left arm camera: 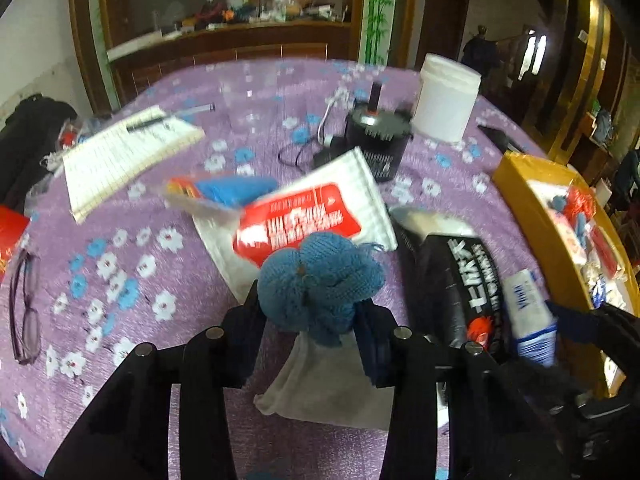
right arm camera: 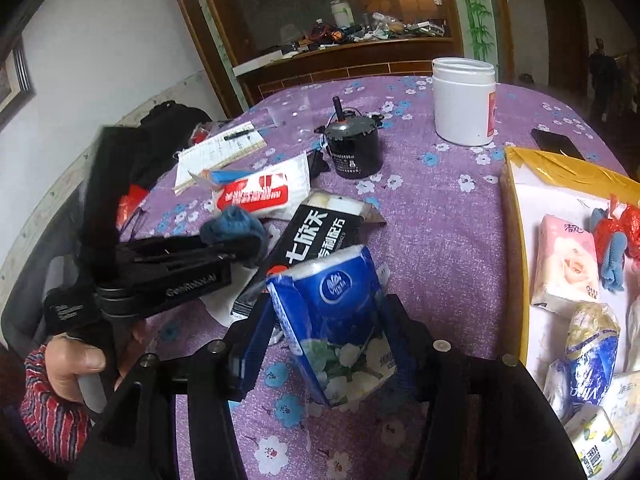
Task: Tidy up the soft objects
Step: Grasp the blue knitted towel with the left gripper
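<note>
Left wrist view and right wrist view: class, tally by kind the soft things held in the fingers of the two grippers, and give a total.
blue knitted piece: 1, in the left gripper
blue tissue pack: 1, in the right gripper
Total: 2

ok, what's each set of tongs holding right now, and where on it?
Left tongs: blue knitted bundle, pinched across its lower half. Right tongs: blue tissue pack, clamped on its two sides, near mid-height.
</note>
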`<state>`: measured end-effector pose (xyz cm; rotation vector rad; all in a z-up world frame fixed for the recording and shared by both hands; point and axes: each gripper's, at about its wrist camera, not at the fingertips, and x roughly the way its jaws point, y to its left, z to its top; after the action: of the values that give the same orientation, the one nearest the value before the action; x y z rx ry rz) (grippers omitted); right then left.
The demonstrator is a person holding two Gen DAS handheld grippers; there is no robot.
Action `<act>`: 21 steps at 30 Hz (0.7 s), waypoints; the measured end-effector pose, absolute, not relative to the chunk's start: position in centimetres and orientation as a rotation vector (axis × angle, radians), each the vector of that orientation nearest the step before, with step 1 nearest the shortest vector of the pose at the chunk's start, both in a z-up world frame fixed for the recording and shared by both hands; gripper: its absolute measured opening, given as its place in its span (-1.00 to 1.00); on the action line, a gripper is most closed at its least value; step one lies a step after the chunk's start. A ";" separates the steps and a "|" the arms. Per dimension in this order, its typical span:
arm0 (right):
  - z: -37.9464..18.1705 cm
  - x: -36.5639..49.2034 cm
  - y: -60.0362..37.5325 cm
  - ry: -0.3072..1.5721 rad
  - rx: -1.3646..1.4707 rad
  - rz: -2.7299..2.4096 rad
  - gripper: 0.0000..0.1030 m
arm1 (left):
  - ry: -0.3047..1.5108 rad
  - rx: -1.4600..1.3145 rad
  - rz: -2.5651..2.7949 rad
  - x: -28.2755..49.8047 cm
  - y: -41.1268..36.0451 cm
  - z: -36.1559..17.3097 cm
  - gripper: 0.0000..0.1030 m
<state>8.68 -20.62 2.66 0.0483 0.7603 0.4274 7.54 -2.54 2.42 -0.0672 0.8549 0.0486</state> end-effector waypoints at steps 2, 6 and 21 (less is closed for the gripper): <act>2.5 8.8 -20.4 0.772 0.028 0.419 0.23 | 0.833 -0.073 0.039 7.3 -2.4 2.9 -0.25; 2.2 8.8 -20.2 0.776 0.012 0.415 0.23 | 0.807 -0.083 0.021 7.1 -2.4 3.3 -0.25; 5.0 7.1 -22.4 0.591 0.143 0.459 -0.10 | 0.673 0.002 0.000 5.4 -4.4 4.9 -0.25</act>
<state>7.09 -22.35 5.01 0.1431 0.5914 0.4586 5.42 -4.38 4.86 0.0017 0.6725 -0.0002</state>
